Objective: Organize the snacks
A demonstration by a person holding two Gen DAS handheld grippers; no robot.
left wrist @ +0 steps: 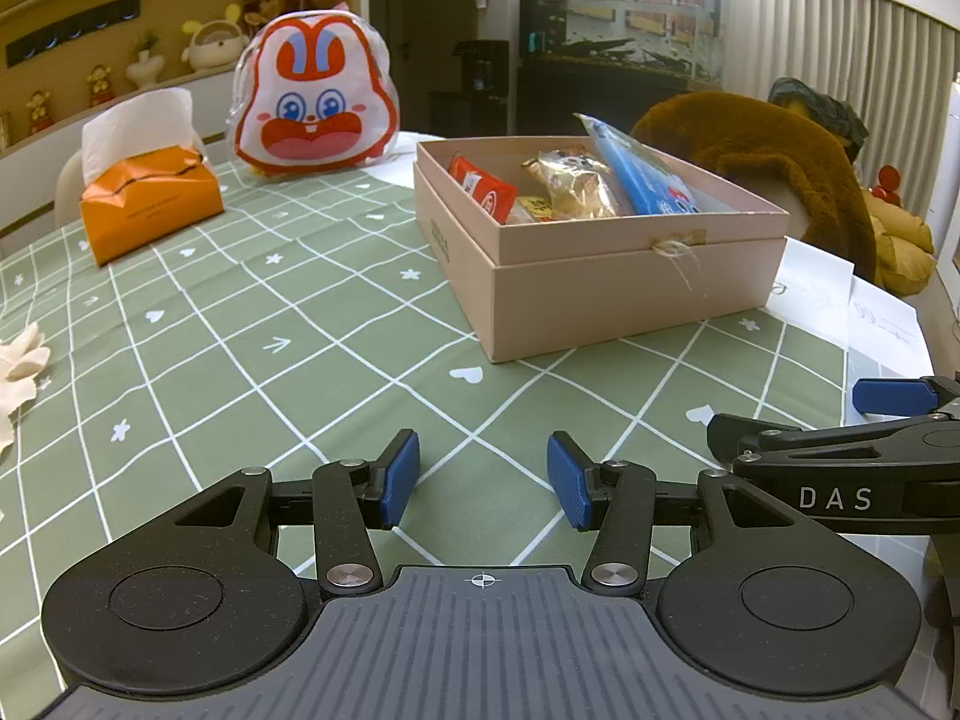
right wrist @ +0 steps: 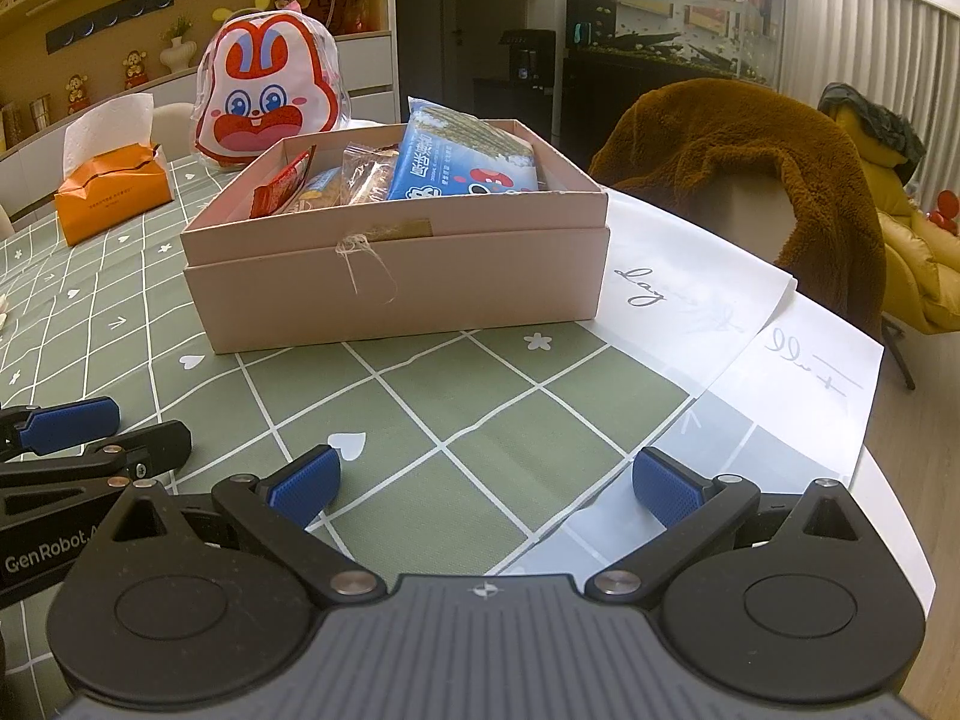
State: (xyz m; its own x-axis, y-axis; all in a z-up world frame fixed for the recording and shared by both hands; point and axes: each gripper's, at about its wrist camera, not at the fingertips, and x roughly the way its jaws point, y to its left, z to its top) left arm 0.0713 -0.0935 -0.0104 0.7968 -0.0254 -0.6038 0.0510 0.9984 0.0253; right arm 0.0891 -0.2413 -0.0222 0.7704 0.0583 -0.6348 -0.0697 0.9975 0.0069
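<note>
A pink cardboard box [left wrist: 630, 294] [right wrist: 408, 294] stands open on the green checked tablecloth. Inside it lie a red snack packet [left wrist: 483, 189] [right wrist: 282, 186], a clear-wrapped pastry [left wrist: 579, 186] [right wrist: 366, 174] and a large blue snack bag [left wrist: 645, 171] [right wrist: 465, 162] that leans above the rim. My left gripper [left wrist: 483, 480] hovers open over bare cloth, short of the box, with nothing between its blue pads. My right gripper [right wrist: 486, 483] is open wider, also empty, in front of the box. Each gripper shows at the edge of the other's view.
An orange tissue pack [left wrist: 150, 204] [right wrist: 111, 189] and a rabbit-face pouch [left wrist: 315, 99] [right wrist: 267, 93] stand at the far side of the table. A brown fleece [left wrist: 774, 162] [right wrist: 756, 150] hangs over a chair at the right. White printed sheets [right wrist: 690, 312] cover the table's right edge.
</note>
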